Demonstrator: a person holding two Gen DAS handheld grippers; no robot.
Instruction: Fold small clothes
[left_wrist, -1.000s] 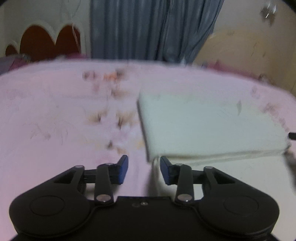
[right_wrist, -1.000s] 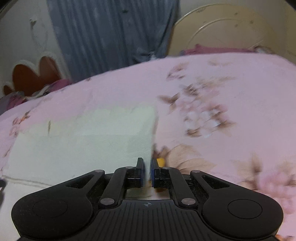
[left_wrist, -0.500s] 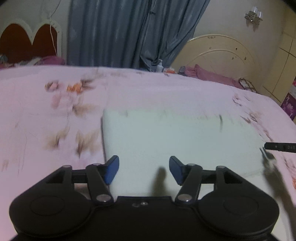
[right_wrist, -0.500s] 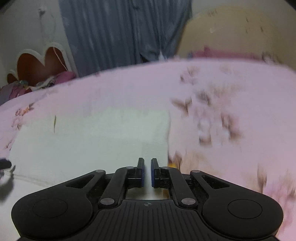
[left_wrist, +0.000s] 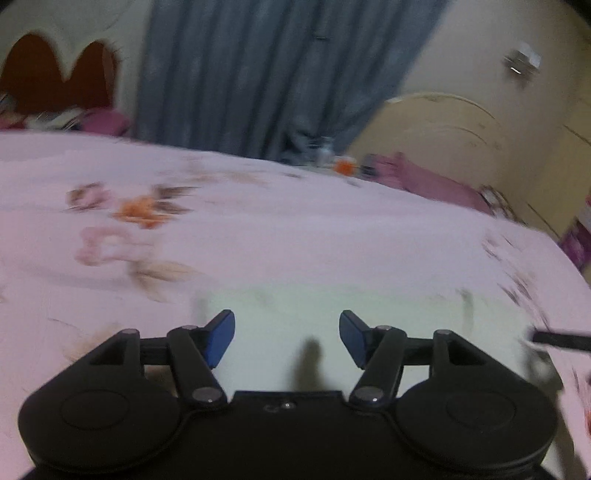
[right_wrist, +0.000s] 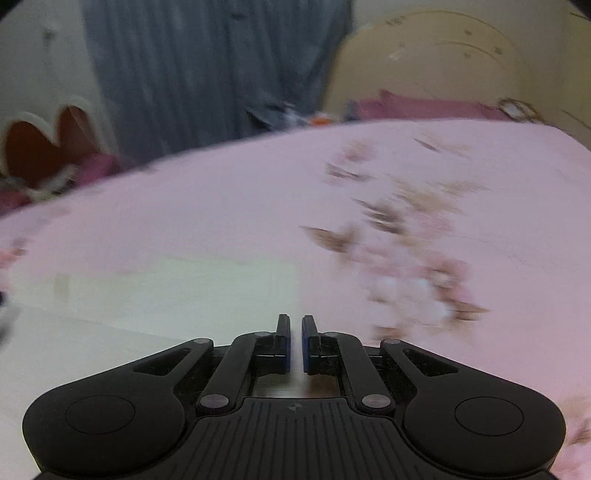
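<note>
A pale cream folded garment (left_wrist: 332, 314) lies flat on the pink floral bedsheet (left_wrist: 258, 236). In the left wrist view my left gripper (left_wrist: 287, 332) hovers over the garment's near left part, its jaws wide open and empty. The tip of the other gripper (left_wrist: 561, 338) shows at the garment's right edge. In the right wrist view the garment (right_wrist: 166, 291) lies to the left and ahead. My right gripper (right_wrist: 294, 341) is at its near right edge, the jaws almost together with a thin gap. Nothing shows between the pads (right_wrist: 282, 343). Both views are blurred.
Blue-grey curtains (left_wrist: 277, 74) hang behind the bed. A cream headboard (left_wrist: 443, 136) with pink pillows (left_wrist: 436, 181) is at the back right. A red scalloped headboard (left_wrist: 55, 81) is at the back left. Small items (left_wrist: 343, 166) stand beyond the bed's far edge.
My left gripper opened wider and moved right, from the garment's left corner to over it. Both cameras tilted up, so the garment sits lower in view. The right jaws stayed nearly closed.
</note>
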